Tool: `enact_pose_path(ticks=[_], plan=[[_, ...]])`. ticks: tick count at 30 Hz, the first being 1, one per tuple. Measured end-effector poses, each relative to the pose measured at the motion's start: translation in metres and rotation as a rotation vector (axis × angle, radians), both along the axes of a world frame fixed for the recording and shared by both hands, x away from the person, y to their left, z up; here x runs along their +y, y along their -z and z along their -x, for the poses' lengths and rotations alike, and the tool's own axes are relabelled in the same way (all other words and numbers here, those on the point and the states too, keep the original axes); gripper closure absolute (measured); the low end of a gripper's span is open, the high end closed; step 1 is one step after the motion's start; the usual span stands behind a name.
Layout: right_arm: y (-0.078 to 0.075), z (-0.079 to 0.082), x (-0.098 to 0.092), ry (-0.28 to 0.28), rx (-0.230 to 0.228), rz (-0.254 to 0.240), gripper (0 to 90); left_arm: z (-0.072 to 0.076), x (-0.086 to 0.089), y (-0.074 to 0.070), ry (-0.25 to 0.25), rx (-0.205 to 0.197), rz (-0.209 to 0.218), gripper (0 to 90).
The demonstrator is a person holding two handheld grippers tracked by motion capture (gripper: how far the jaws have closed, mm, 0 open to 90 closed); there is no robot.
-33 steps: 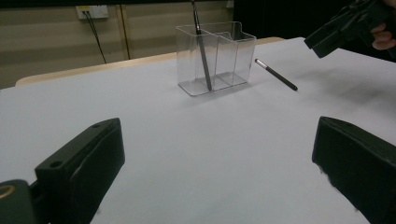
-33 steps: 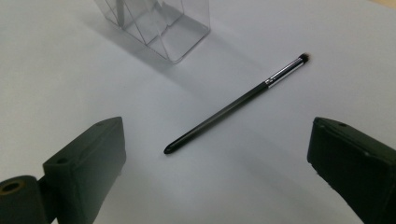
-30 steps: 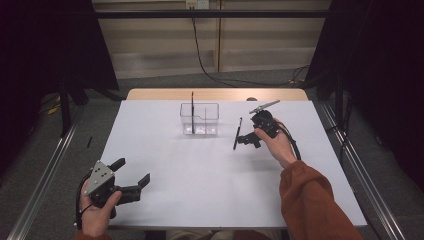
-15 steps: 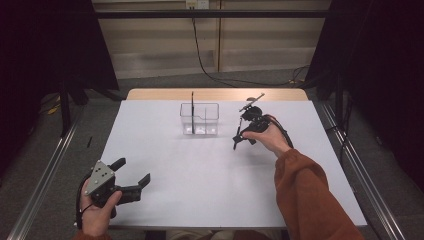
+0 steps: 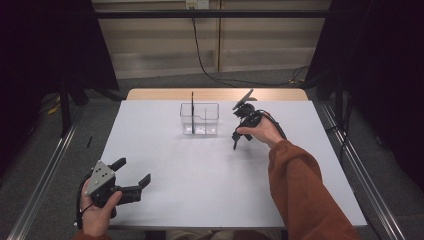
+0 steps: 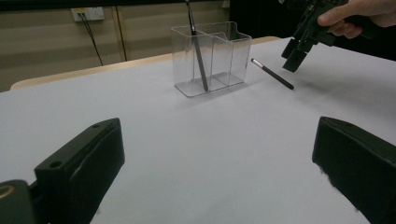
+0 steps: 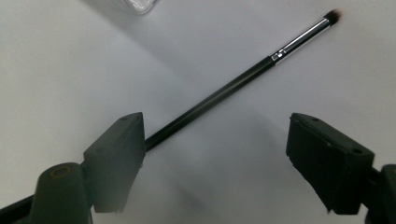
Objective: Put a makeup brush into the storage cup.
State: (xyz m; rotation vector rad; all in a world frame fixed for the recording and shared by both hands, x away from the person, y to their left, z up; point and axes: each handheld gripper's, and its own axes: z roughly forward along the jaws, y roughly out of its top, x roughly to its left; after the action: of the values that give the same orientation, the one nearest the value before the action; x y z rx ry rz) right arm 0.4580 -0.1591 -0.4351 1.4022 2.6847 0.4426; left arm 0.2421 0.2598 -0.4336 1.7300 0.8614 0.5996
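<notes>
A thin black makeup brush [image 7: 233, 86] lies flat on the white table [image 5: 210, 175], just right of a clear two-compartment holder [image 5: 206, 120]. A second black brush [image 5: 192, 111] stands upright in the holder's left compartment. My right gripper [image 5: 240, 131] points down over the lying brush [image 5: 234, 145]. Its jaws have just been closing, and the brush handle runs between them toward the left one, with the pads apart and not pressing on it [image 7: 219, 158]. My left gripper [image 5: 134, 171] rests wide open and empty near the front left corner.
From the left gripper view [image 6: 217, 177], the holder [image 6: 212, 56] stands mid-table, with the lying brush [image 6: 273, 74] and the right gripper [image 6: 295, 53] to its right. A wooden strip [image 5: 150, 94] edges the far side. Metal rails [image 5: 45, 175] flank the table.
The right hand has moved left and come down over the lying brush, and its jaws stand a little narrower than before. The left gripper has stayed where it was.
</notes>
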Motion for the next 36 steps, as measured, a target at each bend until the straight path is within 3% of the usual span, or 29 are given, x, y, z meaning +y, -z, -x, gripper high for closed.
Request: enact_pose_path(ticks=[7,14,24,31,36], plan=[[0.005,-0.004,0.004,0.044,0.025,0.023,19.2,0.0,0.0,0.001,0.002,0.003,0.003,2.2],[0.012,-0.007,0.01,0.052,0.054,0.042,18.6,0.0,-0.001,0.001,0.002,0.007,0.004,2.3],[0.023,-0.007,0.018,0.049,0.069,0.096,26.3,0.0,-0.001,0.002,0.0,0.008,-0.016,2.2],[0.022,-0.005,0.018,0.066,0.073,0.103,29.3,0.0,0.0,0.002,0.0,0.013,-0.011,2.2],[0.02,-0.006,0.017,0.089,0.086,0.108,41.1,0.0,0.0,0.002,0.001,0.014,-0.009,2.3]])
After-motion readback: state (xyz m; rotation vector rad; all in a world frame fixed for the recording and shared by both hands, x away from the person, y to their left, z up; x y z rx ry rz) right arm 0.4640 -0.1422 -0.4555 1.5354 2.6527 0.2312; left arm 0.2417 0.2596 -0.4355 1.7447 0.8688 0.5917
